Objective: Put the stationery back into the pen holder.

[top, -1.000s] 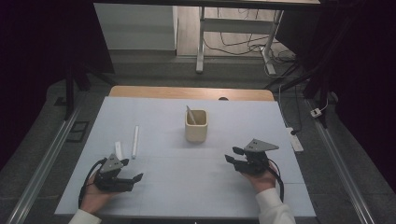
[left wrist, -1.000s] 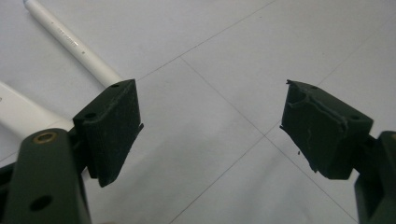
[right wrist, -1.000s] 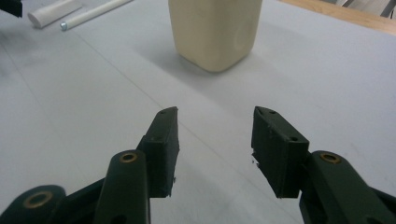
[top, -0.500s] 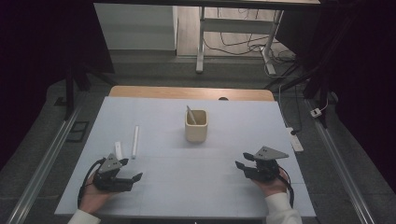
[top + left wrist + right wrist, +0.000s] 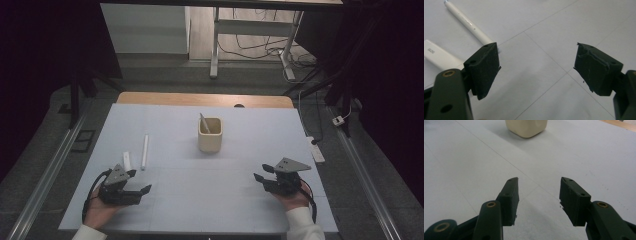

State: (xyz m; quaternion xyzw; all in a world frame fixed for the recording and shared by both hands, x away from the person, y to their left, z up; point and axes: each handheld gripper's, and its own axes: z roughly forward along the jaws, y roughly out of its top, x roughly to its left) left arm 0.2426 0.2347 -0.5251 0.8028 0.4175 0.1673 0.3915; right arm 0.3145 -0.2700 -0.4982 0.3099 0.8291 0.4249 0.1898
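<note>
White tabletop under both spread, empty tongs; left gripper view reveals lettering on marker.

The table carried everything. A cup sat around the middle, a bit toward the far edge, with a stick standing tilted inside it. Off to its left lay a pen, and just beside that, nearer the person, a short tube (the two looked apart, not touching). The left gripper rested near the front left right by the tube, the right gripper at the front right, well apart from the cup.
</note>
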